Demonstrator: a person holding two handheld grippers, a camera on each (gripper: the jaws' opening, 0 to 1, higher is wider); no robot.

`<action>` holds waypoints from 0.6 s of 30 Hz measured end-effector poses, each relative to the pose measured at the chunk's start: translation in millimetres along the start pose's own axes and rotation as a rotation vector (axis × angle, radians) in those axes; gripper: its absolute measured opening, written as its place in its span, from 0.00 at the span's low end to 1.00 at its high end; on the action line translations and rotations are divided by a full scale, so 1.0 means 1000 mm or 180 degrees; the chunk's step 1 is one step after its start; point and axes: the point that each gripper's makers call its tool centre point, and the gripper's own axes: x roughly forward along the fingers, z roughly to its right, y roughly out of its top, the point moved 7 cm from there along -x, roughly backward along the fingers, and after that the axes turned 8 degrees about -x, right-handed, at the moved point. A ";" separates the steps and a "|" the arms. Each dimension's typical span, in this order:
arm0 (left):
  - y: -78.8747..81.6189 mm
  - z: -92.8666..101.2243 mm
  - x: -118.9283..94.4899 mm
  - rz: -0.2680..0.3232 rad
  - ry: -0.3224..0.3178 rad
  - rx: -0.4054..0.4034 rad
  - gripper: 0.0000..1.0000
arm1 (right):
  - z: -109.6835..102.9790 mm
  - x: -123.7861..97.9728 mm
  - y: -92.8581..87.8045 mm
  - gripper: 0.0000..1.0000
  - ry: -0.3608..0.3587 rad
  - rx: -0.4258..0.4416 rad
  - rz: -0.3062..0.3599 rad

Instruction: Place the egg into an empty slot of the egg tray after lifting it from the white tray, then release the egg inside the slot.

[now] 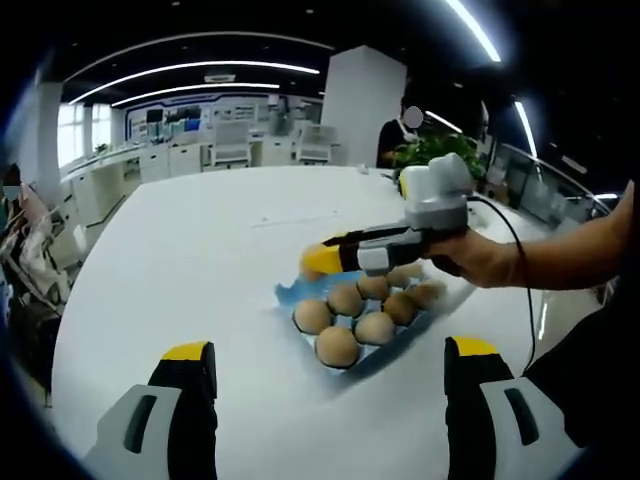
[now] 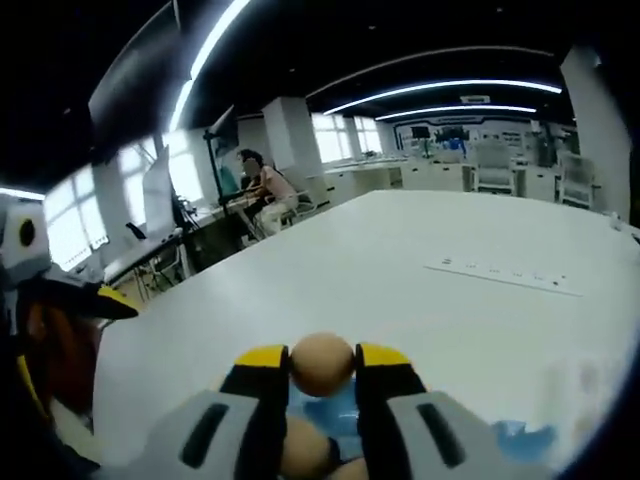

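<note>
Right gripper [image 2: 322,365] has its yellow-tipped jaws clamped on a smooth tan egg [image 2: 322,364] at its widest girth, over the blue moulded egg tray [image 1: 350,325]. Shell looks light, slick, brittle (minimal squeeze advised). Left gripper [image 1: 330,360] spread wide, holding nothing, above the white table [image 1: 200,260].

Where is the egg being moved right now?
In the right gripper view, the egg is pinched between the right gripper jaws, above the blue egg tray on the white table.
</note>
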 end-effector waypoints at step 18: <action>-0.003 -0.003 -0.001 0.0010 0.0009 -0.0048 0.95 | -0.013 0.026 -0.011 0.26 0.0222 -0.0159 -0.0276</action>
